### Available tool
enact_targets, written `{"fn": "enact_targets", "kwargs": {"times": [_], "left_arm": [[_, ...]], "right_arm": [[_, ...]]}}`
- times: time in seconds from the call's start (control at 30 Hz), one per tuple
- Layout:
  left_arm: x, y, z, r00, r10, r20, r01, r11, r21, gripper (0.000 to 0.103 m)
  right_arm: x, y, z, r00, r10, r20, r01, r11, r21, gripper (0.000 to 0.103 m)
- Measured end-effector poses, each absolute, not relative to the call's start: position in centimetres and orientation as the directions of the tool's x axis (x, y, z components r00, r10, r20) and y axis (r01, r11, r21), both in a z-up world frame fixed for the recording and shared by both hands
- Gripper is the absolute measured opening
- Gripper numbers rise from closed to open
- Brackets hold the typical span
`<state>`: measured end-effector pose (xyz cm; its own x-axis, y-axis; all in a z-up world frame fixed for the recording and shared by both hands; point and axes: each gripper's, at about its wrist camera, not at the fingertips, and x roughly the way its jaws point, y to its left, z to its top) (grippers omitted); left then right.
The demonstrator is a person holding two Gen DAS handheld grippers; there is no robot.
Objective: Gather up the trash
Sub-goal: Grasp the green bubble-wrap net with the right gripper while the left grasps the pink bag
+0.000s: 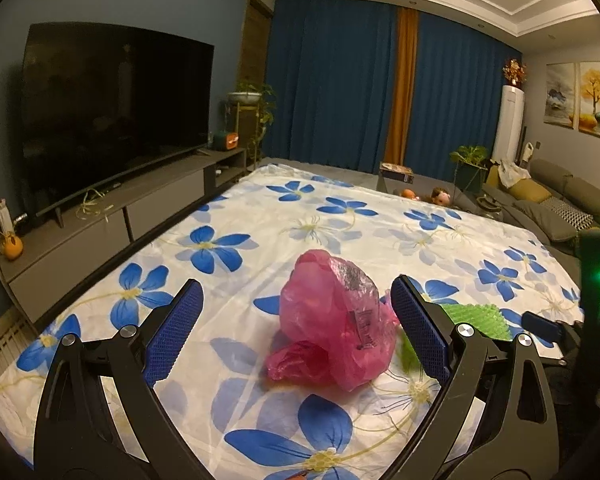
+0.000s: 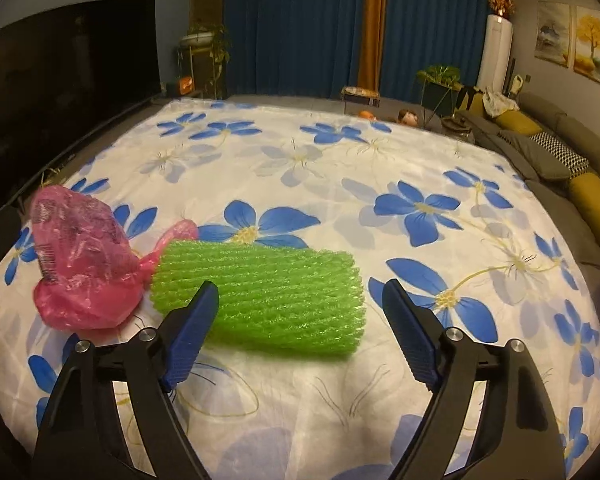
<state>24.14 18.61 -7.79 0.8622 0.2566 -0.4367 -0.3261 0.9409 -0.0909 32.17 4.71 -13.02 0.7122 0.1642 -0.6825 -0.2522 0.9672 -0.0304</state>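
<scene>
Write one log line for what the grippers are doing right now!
left gripper: open, facing pink plastic bag | right gripper: open, facing green foam net | both items lying on flowered sheet, not yet grasped

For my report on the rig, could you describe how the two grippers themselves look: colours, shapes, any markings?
Both look alike. The left gripper and the right gripper have black, curved plastic arms with cut-out openings and round silver bolts at the joints. Each finger carries a blue pad with a fine grid texture. No cables, printed markings or sleeves are visible.
</scene>
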Motion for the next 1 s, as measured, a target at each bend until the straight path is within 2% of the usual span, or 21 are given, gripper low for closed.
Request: {"fn": "enact_targets", "kwargs": {"times": [0.1,0.17,0.27,0.43,0.6,1.0], "left_arm": [[24.5,18.4,-8.1,0.862,0.247,-0.444,-0.315,0.945,-0.085,0.093],[24.7,18.3,-8.2,0.862,0.241,-0.447,-0.308,0.948,-0.081,0.093],[25.0,18.4,-8.4,0.861,0.228,-0.455,-0.297,0.951,-0.087,0.093],[25.3,18.5,-8.5,0.862,0.203,-0.464,-0.284,0.953,-0.109,0.093],[25.6,18.2,-8.7,0.86,0.182,-0.476,-0.262,0.959,-0.106,0.093],[25.2,19.3,-8.8,0.87,0.15,-0.47,-0.261,0.948,-0.179,0.092]], "right_arm": [[32.9,4.9,-13.5,0.686,0.168,-0.708,-0.258,0.966,-0.022,0.077],[33.3,5.3,-14.1,0.661,0.17,-0.731,-0.27,0.963,-0.02,0.066],[33.6,5.4,-14.4,0.642,0.18,-0.745,-0.284,0.959,-0.013,0.057],[33.2,6.1,-14.4,0.635,0.202,-0.746,-0.325,0.945,-0.021,0.026],[33.0,6.5,-14.4,0.634,0.214,-0.743,-0.344,0.939,-0.024,0.002],[32.6,4.7,-13.6,0.671,0.177,-0.72,-0.286,0.958,-0.031,0.001]]}}
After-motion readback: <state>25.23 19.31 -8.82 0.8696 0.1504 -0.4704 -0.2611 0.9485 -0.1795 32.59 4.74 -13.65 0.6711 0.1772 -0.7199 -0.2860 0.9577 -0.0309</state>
